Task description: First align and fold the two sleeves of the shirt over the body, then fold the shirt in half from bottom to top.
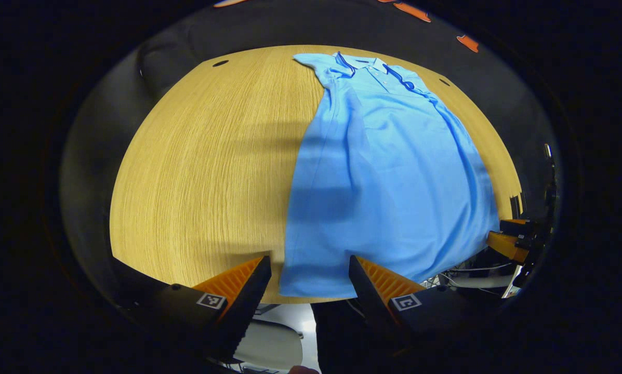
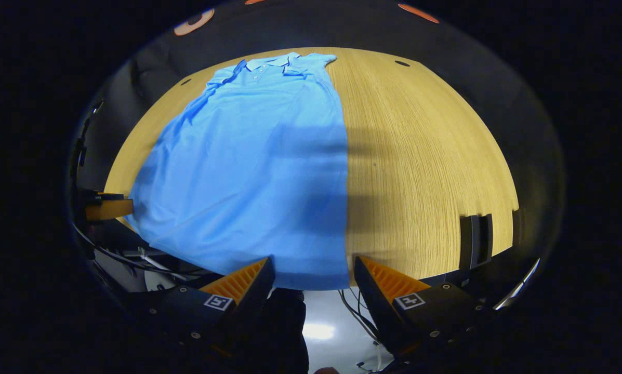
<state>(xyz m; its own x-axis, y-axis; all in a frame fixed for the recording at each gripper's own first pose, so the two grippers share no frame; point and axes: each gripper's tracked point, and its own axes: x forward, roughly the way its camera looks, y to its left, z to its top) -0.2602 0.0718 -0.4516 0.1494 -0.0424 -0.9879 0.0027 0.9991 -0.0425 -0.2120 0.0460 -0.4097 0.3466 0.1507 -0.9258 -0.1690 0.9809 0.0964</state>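
Two grippers hovered at the near edge of a wooden table (image 1: pixel 196 171), each with its jaws apart and nothing between them. A blue shirt (image 1: pixel 388 176) lay flat on the table with its collar (image 1: pixel 365 65) at the far end and its hem at the near edge, both sleeves already folded in over the body. The left gripper (image 1: pixel 309 272) was poised at the hem's left corner. In the right gripper view, the right gripper (image 2: pixel 313 275) was poised at the shirt's (image 2: pixel 253 171) right corner, and the left gripper (image 2: pixel 108 208) showed beyond the shirt's far side.
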